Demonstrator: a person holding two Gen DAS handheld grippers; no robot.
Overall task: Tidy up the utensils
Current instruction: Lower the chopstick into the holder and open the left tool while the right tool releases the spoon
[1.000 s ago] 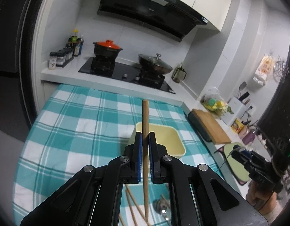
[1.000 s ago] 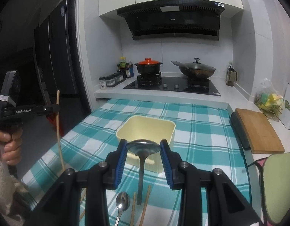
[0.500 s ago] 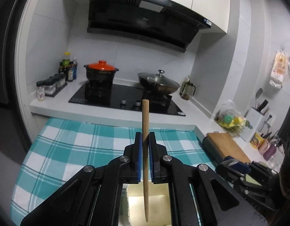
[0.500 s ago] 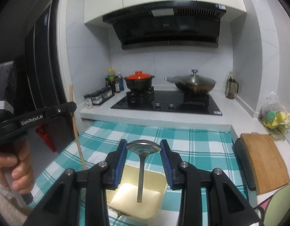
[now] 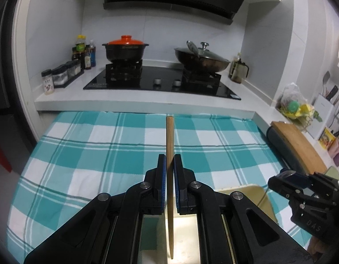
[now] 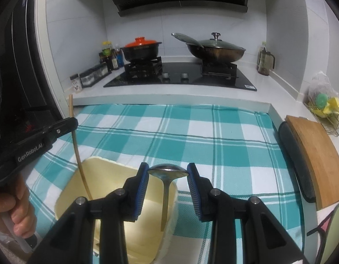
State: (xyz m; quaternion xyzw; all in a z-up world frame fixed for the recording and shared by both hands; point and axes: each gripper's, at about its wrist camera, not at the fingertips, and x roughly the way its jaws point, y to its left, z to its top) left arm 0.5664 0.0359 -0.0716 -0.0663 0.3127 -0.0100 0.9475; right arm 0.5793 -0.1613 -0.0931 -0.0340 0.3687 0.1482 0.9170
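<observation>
My left gripper (image 5: 168, 165) is shut on a wooden chopstick (image 5: 169, 140), held upright with its lower end hanging inside the pale yellow bin (image 5: 246, 190). From the right wrist view the same chopstick (image 6: 78, 151) dips into the bin (image 6: 103, 176) near its left wall, with the left gripper (image 6: 68, 124) beside it. My right gripper (image 6: 167, 173) is shut on a metal spoon (image 6: 167, 170), bowl up, and the handle hangs down into the bin's right side. The right gripper (image 5: 286, 179) also shows at the right of the left wrist view.
The bin stands on a teal and white checked cloth (image 6: 202, 136). Behind it is a white counter with a black hob (image 6: 180, 77), an orange-lidded pot (image 6: 142, 47) and a lidded wok (image 6: 215, 48). A wooden cutting board (image 6: 314, 156) lies at the right.
Both grippers have moved forward and down over the bin. The chopstick and the spoon handle now hang lower inside it. Both grips are unchanged.
</observation>
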